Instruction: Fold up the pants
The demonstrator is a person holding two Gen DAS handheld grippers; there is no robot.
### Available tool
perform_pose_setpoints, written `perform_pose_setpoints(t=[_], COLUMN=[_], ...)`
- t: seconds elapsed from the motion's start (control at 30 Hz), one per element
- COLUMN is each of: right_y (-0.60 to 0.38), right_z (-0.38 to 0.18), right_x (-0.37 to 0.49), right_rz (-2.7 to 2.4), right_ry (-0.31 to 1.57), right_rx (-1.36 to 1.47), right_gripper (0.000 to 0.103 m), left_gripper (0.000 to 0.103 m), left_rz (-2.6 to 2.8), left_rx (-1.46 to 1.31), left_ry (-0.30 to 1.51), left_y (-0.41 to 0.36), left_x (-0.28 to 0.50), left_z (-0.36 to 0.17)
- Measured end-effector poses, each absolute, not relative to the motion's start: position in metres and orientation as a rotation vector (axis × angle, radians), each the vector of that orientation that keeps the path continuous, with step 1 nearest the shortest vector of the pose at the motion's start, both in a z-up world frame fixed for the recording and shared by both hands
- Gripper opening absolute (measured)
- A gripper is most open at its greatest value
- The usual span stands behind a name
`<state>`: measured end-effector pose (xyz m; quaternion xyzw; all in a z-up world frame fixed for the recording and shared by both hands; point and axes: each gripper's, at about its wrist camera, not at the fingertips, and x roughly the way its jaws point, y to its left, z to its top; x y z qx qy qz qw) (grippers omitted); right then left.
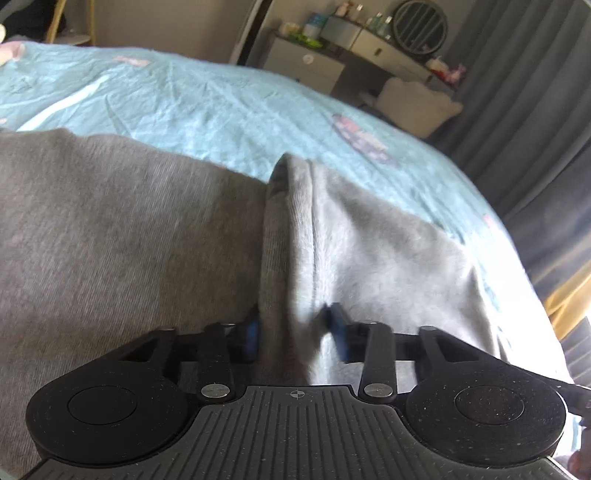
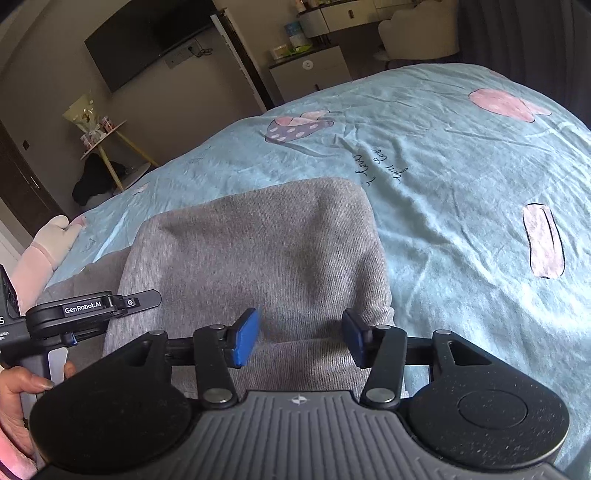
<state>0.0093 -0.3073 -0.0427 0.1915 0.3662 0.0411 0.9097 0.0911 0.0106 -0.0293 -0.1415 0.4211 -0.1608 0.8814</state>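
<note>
Grey pants (image 1: 110, 240) lie folded on the light blue bedsheet (image 1: 221, 99). In the left wrist view a thick ridge of their cloth (image 1: 288, 229) runs up between my left gripper's (image 1: 294, 336) blue pads, which pinch it. The paler fleecy inside (image 1: 388, 258) shows to the right. In the right wrist view the pants (image 2: 258, 251) form a rounded folded stack. My right gripper (image 2: 300, 339) hovers over its near edge, open, with cloth below the pads and nothing pressed. The left gripper (image 2: 92, 314) shows at the stack's left side, held by a hand (image 2: 22, 384).
The bedsheet (image 2: 461, 184) spreads far to the right and beyond the pants. A pink and white plush toy (image 2: 48, 243) lies at the left. Off the bed stand a dresser (image 2: 310, 70), a cream chair (image 2: 417, 33), grey curtains (image 1: 535, 110) and a small side table (image 2: 107, 144).
</note>
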Motion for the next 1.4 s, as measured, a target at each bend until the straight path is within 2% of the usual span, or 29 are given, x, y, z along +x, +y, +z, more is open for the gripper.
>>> perform_pose_setpoints(t=[0.13, 0.27, 0.47, 0.57, 0.7, 0.83, 1.03, 1.13, 1.2, 1.23, 1.4], right_y=[-0.306, -0.302, -0.29, -0.287, -0.286, -0.282, -0.283, -0.283, -0.284, -0.284, -0.286], right_z=[-0.046, -0.045, -0.04, -0.039, -0.04, -0.045, -0.044, -0.045, -0.046, -0.046, -0.046], right_x=[0.014, 0.011, 0.006, 0.003, 0.003, 0.01, 0.008, 0.009, 0.009, 0.009, 0.009], right_rz=[0.084, 0.081, 0.107, 0.117, 0.118, 0.103, 0.111, 0.113, 0.114, 0.116, 0.12], right_ry=[0.772, 0.747, 0.718, 0.699, 0.711, 0.746, 0.736, 0.74, 0.737, 0.733, 0.724], right_rx=[0.39, 0.377, 0.318, 0.309, 0.308, 0.287, 0.305, 0.313, 0.317, 0.322, 0.344], right_gripper=[0.052, 0.052, 0.052, 0.052, 0.051, 0.051, 0.051, 0.052, 0.052, 0.052, 0.052], left_gripper=[0.05, 0.025, 0.02, 0.02, 0.02, 0.031, 0.076, 0.076, 0.064, 0.062, 0.062], left_rz=[-0.338, -0.372, -0.364, -0.333, -0.149, -0.122, -0.157, -0.16, -0.174, -0.183, -0.269], left_rx=[-0.261, -0.291, -0.299, -0.393, -0.339, -0.332, -0.383, -0.391, -0.431, -0.453, -0.567], left_ry=[0.88, 0.87, 0.81, 0.761, 0.714, 0.776, 0.66, 0.715, 0.795, 0.816, 0.787], left_y=[0.005, 0.007, 0.011, 0.03, 0.049, 0.051, 0.06, 0.063, 0.064, 0.065, 0.067], left_x=[0.093, 0.091, 0.084, 0.079, 0.073, 0.082, 0.077, 0.095, 0.108, 0.113, 0.128], left_z=[-0.032, -0.031, -0.02, -0.01, -0.001, -0.008, 0.005, -0.003, -0.015, -0.02, -0.018])
